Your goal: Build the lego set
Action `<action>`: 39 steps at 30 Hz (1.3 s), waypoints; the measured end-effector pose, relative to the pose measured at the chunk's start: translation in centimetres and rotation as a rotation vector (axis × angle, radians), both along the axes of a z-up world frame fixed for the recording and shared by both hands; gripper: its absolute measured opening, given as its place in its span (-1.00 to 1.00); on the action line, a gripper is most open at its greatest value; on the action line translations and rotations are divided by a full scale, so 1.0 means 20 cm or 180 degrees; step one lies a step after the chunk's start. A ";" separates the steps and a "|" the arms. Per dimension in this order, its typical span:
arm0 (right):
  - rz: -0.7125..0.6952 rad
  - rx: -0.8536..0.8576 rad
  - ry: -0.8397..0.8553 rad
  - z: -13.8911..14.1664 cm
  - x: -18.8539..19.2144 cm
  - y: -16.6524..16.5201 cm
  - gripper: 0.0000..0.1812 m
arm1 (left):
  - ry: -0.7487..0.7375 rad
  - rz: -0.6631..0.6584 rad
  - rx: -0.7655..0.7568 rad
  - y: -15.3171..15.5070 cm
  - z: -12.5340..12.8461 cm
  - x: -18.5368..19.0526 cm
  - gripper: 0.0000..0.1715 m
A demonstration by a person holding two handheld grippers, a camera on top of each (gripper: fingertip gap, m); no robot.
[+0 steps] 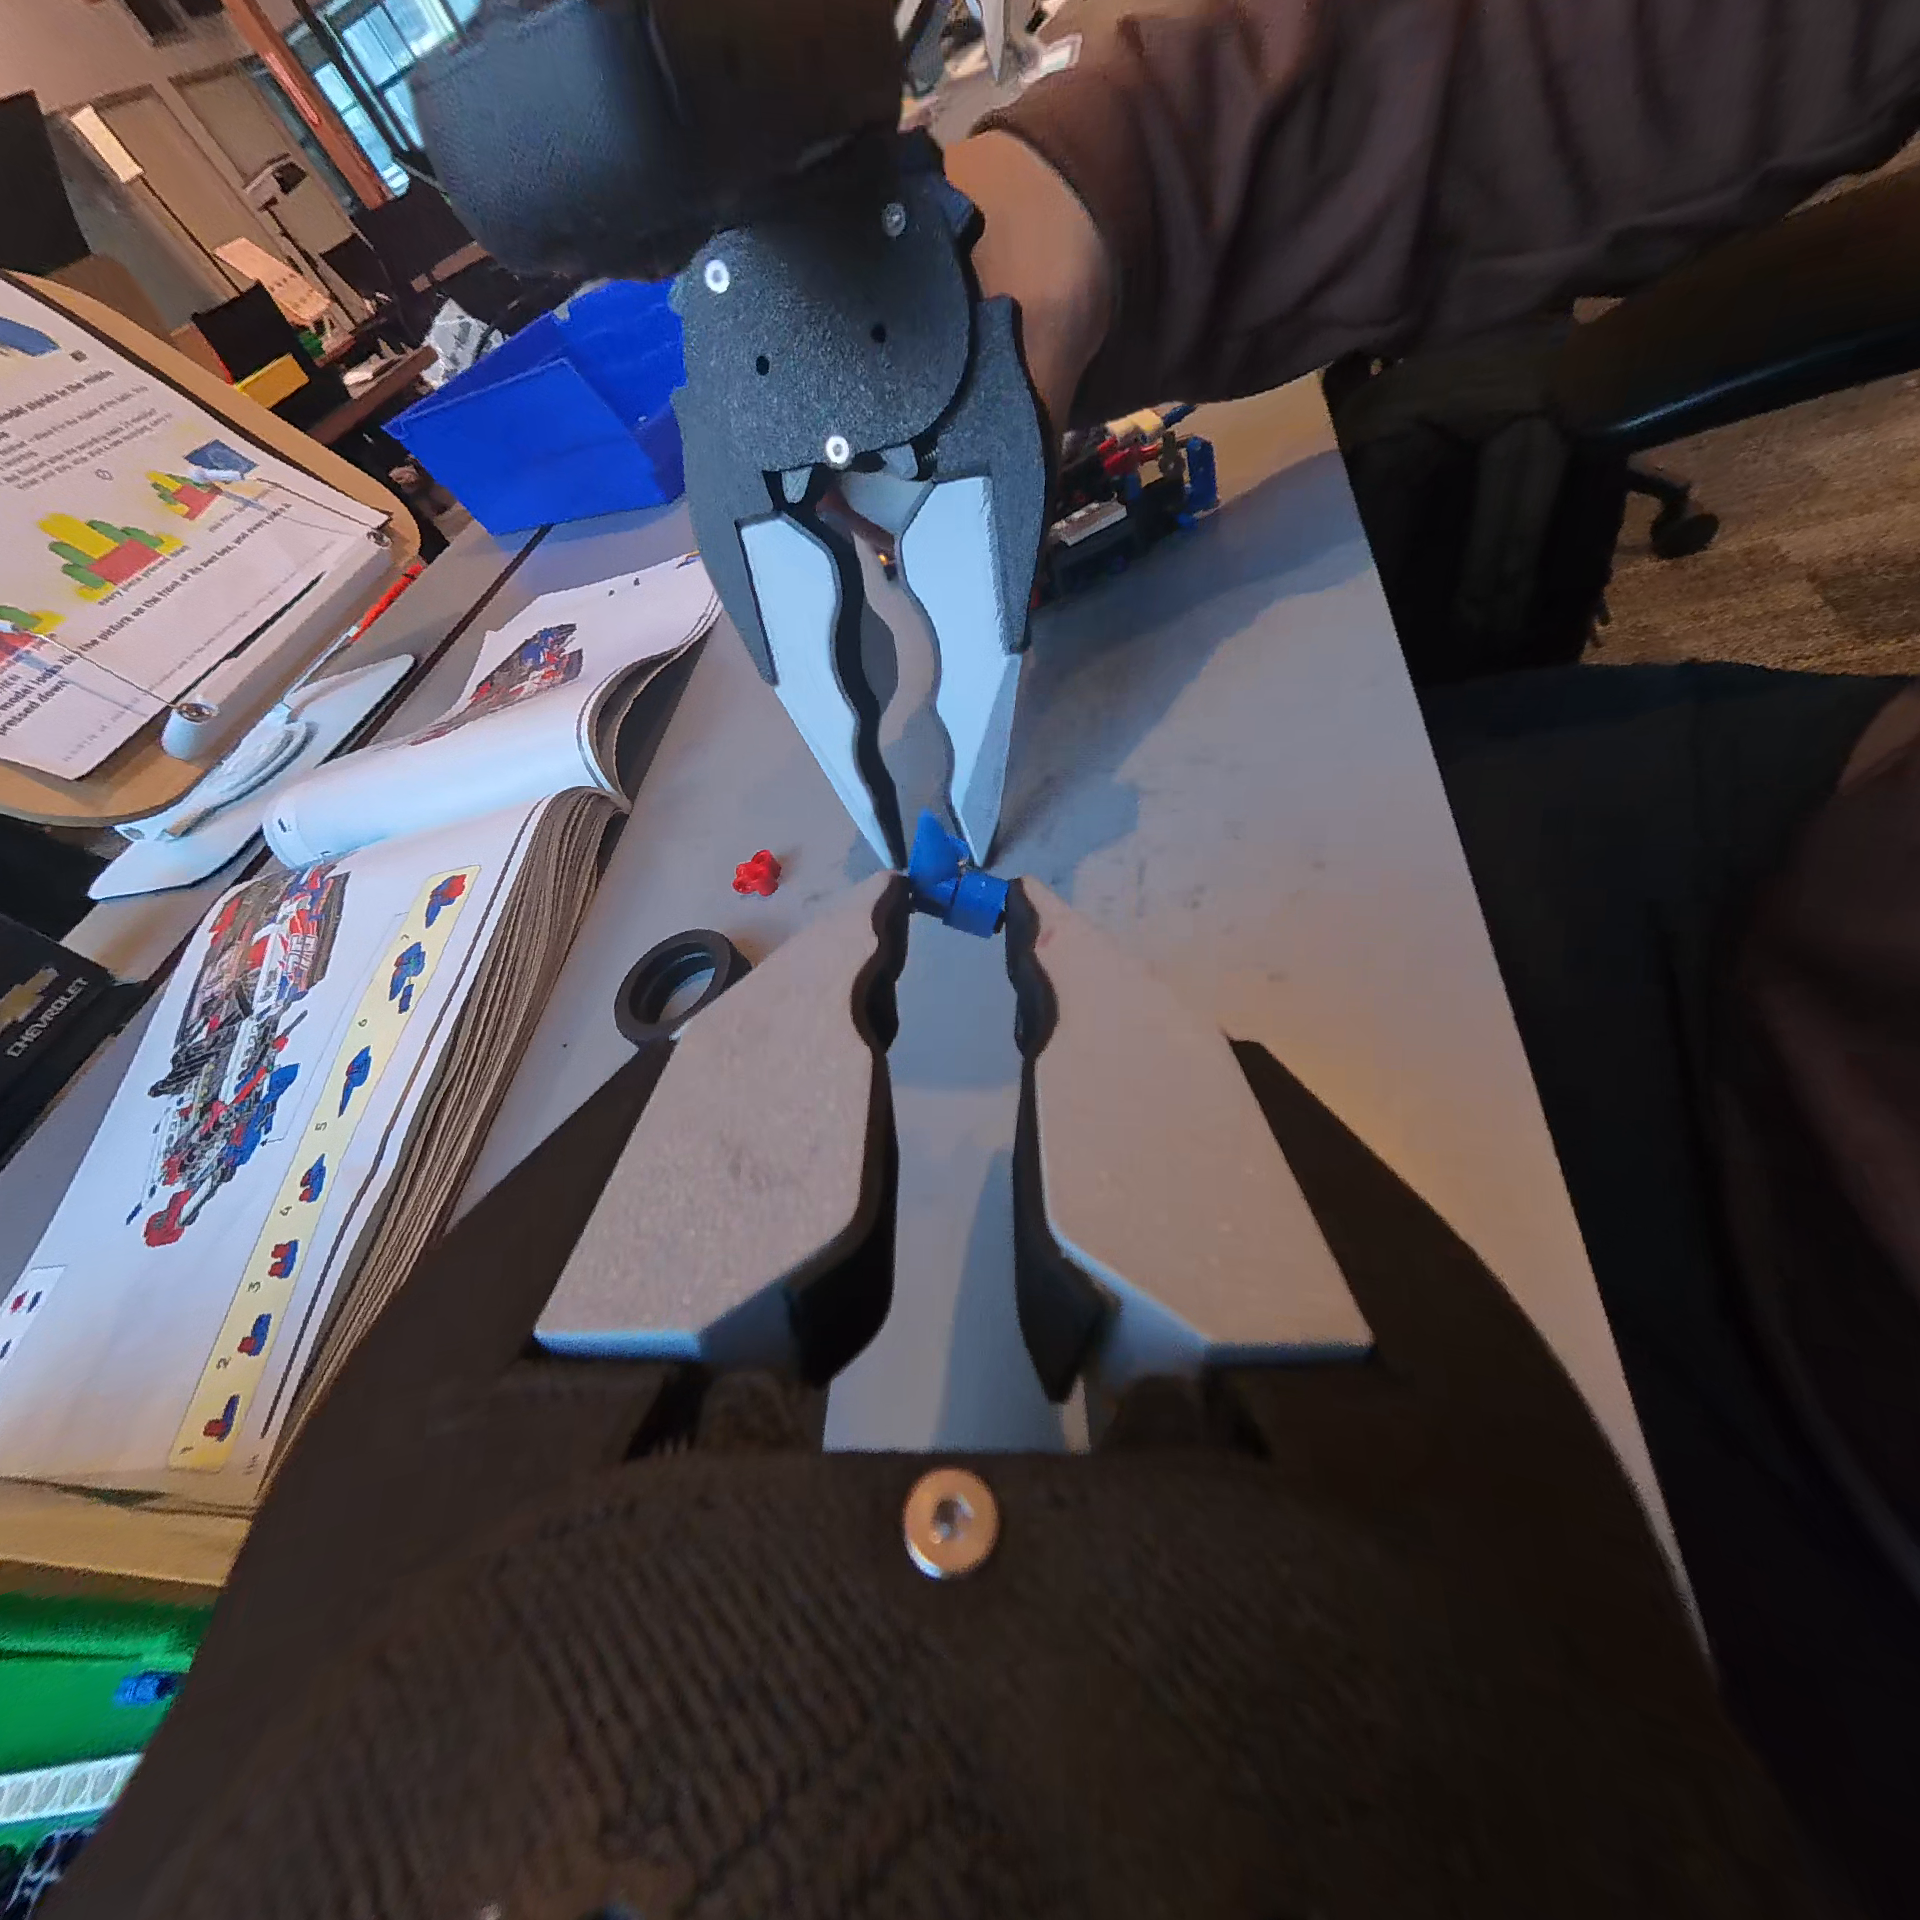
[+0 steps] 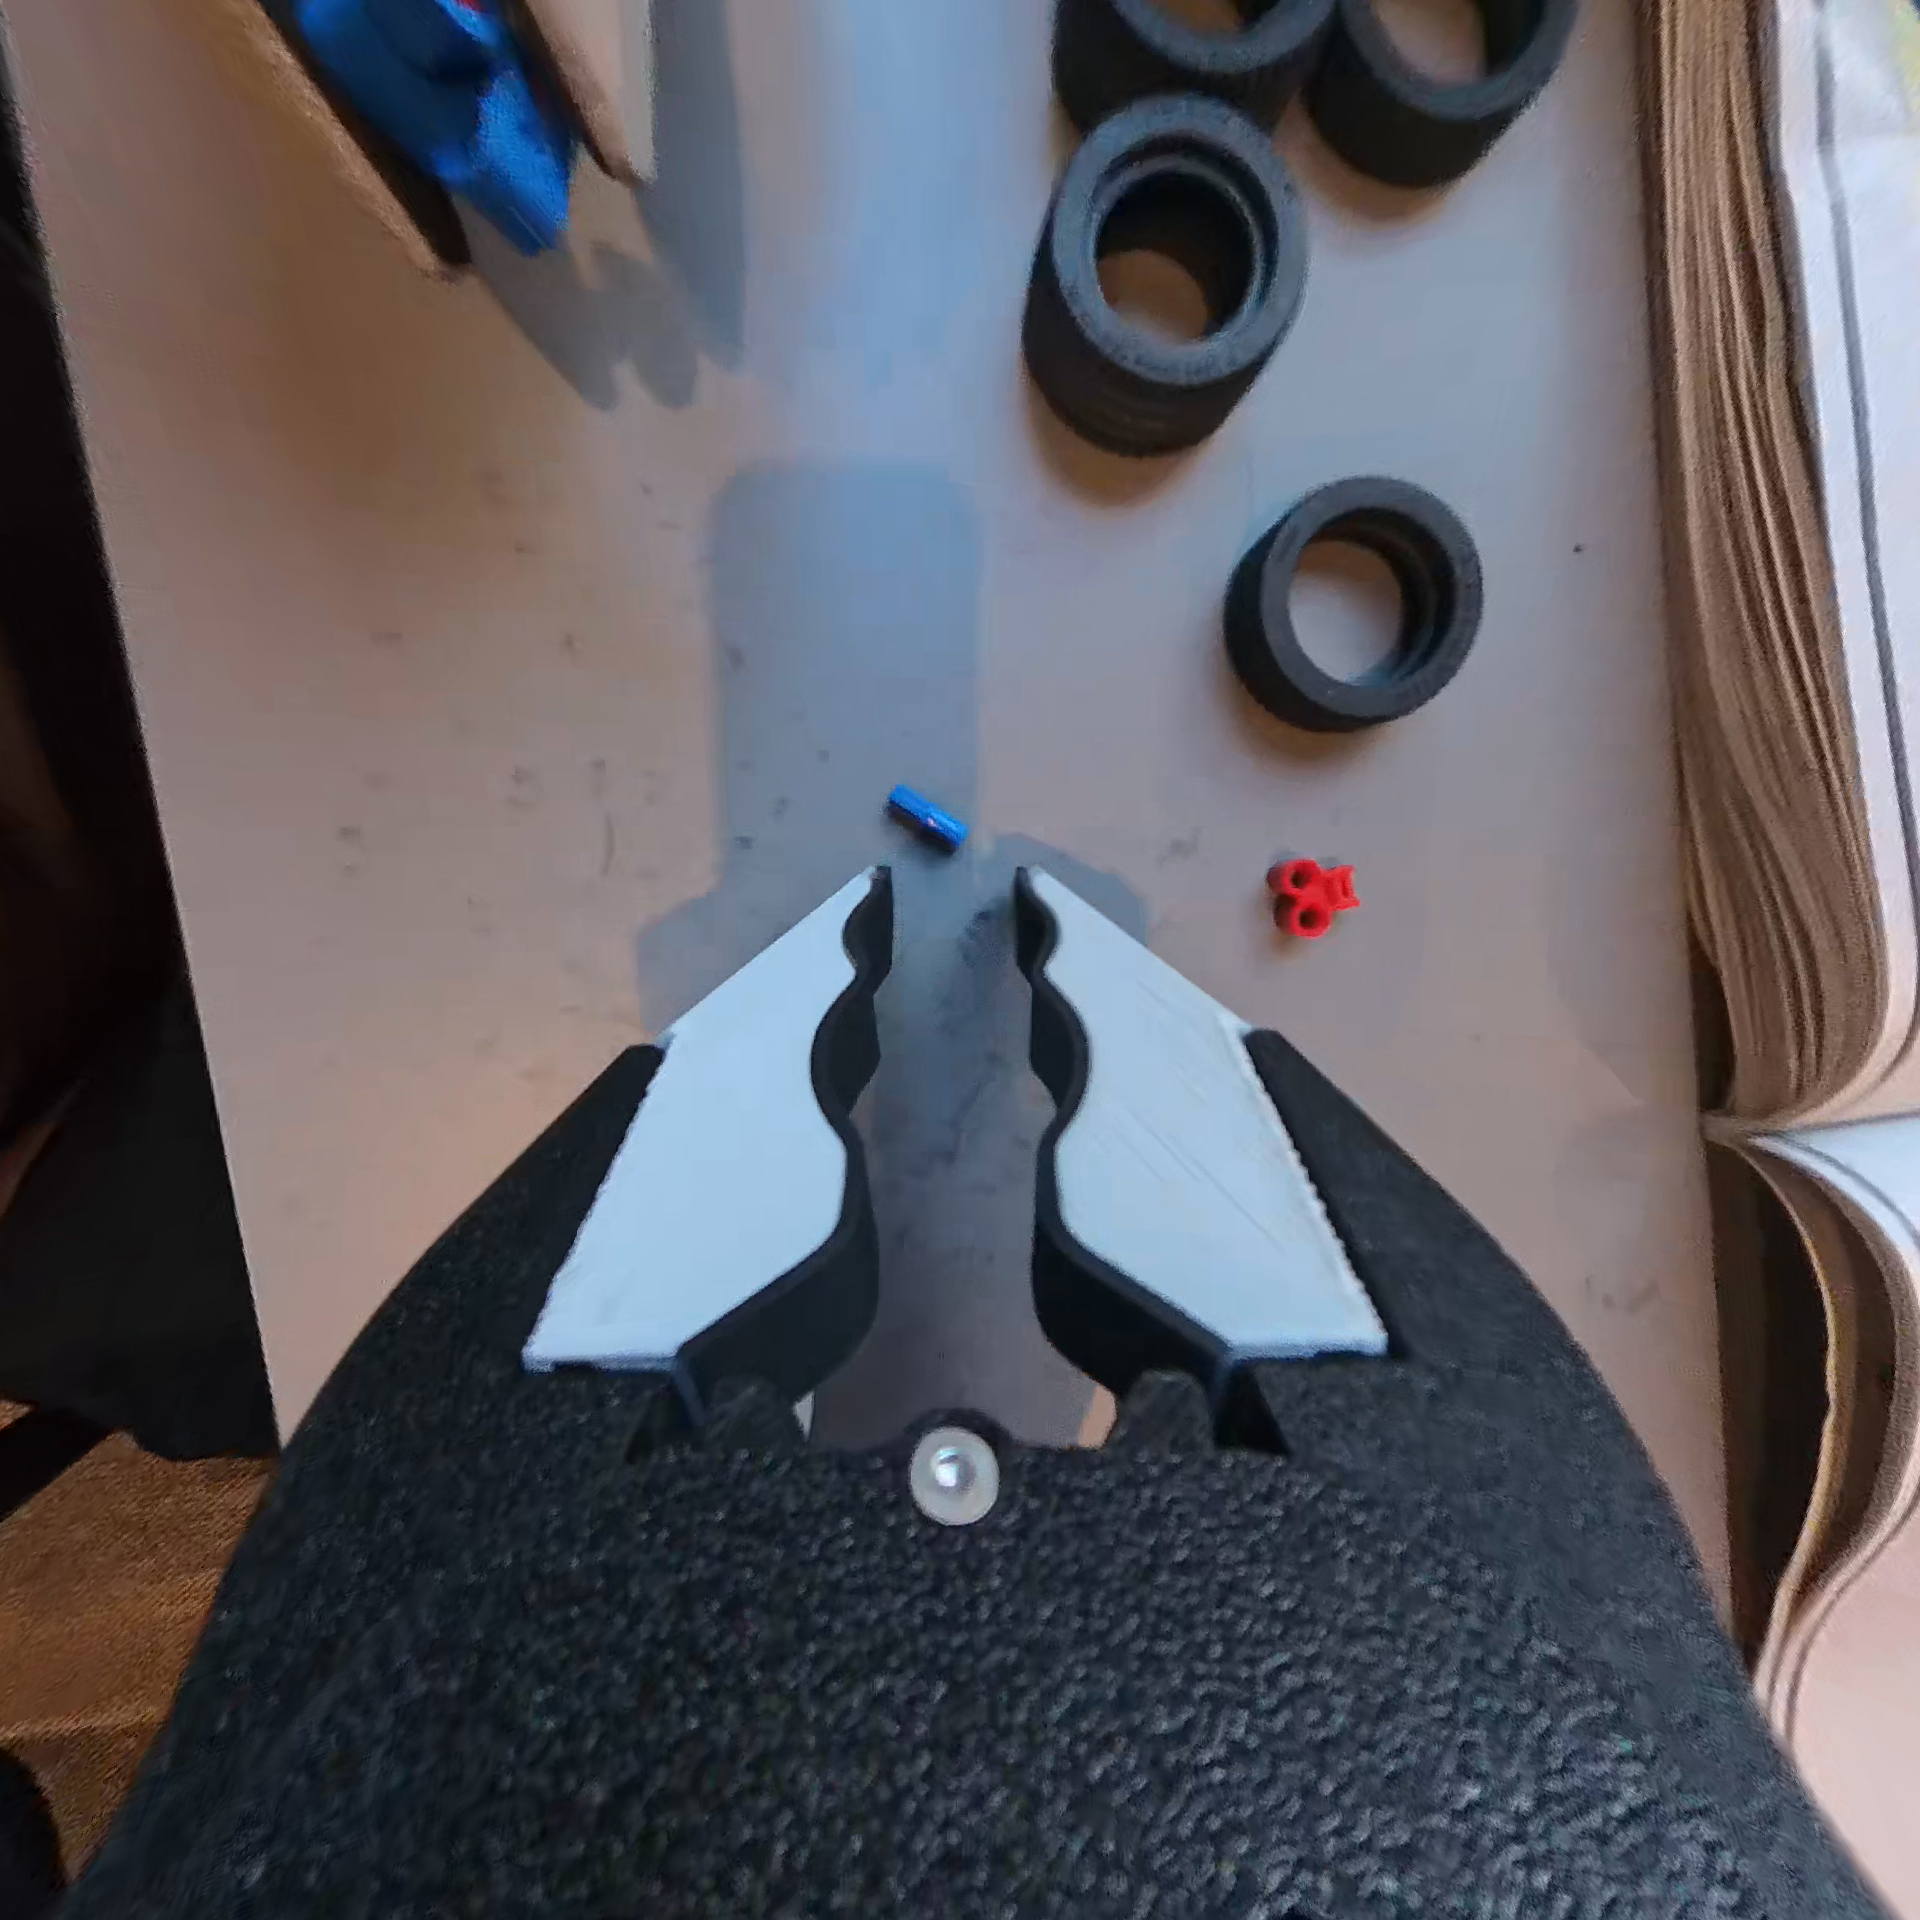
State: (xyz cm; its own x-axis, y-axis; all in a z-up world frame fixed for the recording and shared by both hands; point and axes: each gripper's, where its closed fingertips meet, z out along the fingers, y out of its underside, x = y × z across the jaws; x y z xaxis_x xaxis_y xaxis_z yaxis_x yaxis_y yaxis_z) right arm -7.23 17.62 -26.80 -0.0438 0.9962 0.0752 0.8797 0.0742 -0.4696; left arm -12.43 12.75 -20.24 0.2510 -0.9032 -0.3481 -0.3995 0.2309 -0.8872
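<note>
On a scuffed grey table (image 2: pixel 416 623) beside the thick open instruction book (image 1: pixel 343 1091), I am pinching a small blue plastic connector (image 1: pixel 961 883) in my left gripper (image 1: pixel 956 899); my right gripper (image 2: pixel 951 873) is hanging spread over a tiny blue pin (image 2: pixel 928 820). The half-built model (image 1: pixel 1127 488) is waiting beyond the book, so much is left, I judge.

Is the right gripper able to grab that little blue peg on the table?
Probably yes. The right gripper is open, and the small blue plastic peg lies just past its tips on the bare grey table, with nothing between.

Left hand-held gripper (image 1: pixel 956 899) level, jaws narrowed; right hand-held gripper (image 2: pixel 951 878) points down, jaws parted.
</note>
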 end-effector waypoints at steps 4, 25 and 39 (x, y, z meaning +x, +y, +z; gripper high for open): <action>0.0224 -0.0172 0.0079 0.00 -0.04 -0.05 -0.77 | 0.0101 0.0021 0.0055 0.00 -0.02 0.01 -0.82; -0.0551 -0.0160 0.0363 0.01 -0.02 -0.10 -0.91 | 0.0278 0.0182 0.0091 0.04 -0.06 0.00 -0.82; -0.0665 -0.0219 0.0519 -0.01 -0.04 -0.09 -0.93 | 0.0342 0.0276 0.0058 0.07 -0.07 -0.01 -0.82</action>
